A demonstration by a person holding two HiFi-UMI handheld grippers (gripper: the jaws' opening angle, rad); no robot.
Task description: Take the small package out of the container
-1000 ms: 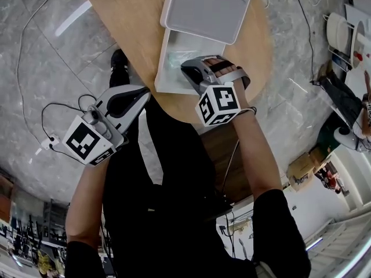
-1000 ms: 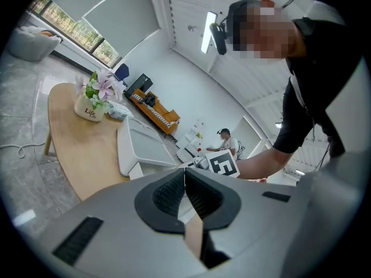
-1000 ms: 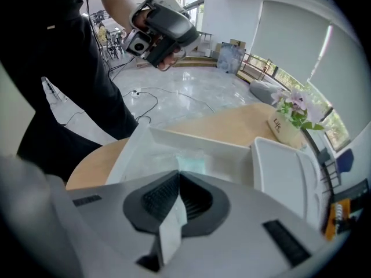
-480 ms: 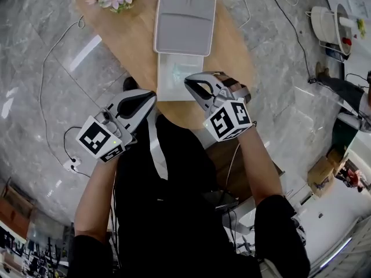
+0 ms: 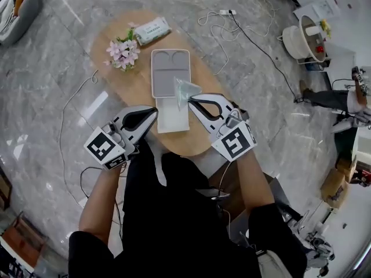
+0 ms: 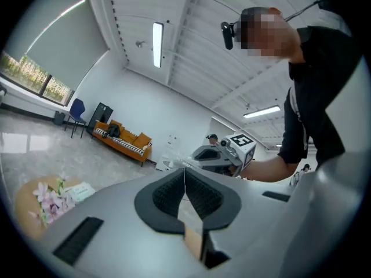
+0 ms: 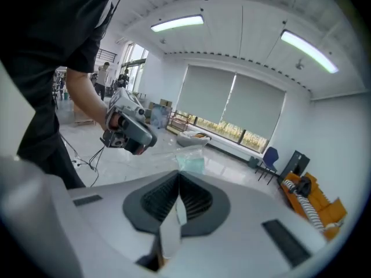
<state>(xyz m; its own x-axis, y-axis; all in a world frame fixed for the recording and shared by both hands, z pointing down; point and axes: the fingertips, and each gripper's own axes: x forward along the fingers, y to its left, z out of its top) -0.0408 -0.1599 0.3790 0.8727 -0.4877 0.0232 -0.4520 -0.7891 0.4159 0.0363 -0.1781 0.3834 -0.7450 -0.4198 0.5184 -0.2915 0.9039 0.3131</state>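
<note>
The right gripper (image 7: 178, 177) has its jaws pressed together on one edge of the small package (image 7: 190, 160), a clear pouch with something pale green inside. Most of the pouch sticks out past the tips, unsupported, and that's the worry. It's a thin-edge pinch on slick film, so a quick swing or a jolt could let the pouch slide out. From where it hangs it would likely drop back into the container (image 5: 166, 122) or onto the table (image 5: 130, 88).

In the head view the pouch is up in the air, over the line where the open lid (image 5: 170, 71) meets the tray, clear of both by the look of it.

The left gripper (image 6: 184, 177) is closed too, with nothing between its jaws, off to the side near the table's near edge. It steadies nothing, so if the pouch snags the lid, the light container could shift. The flowers (image 5: 123, 52) stand well apart and look safe. The set-down calls for a bare spot of table and a slow release.
</note>
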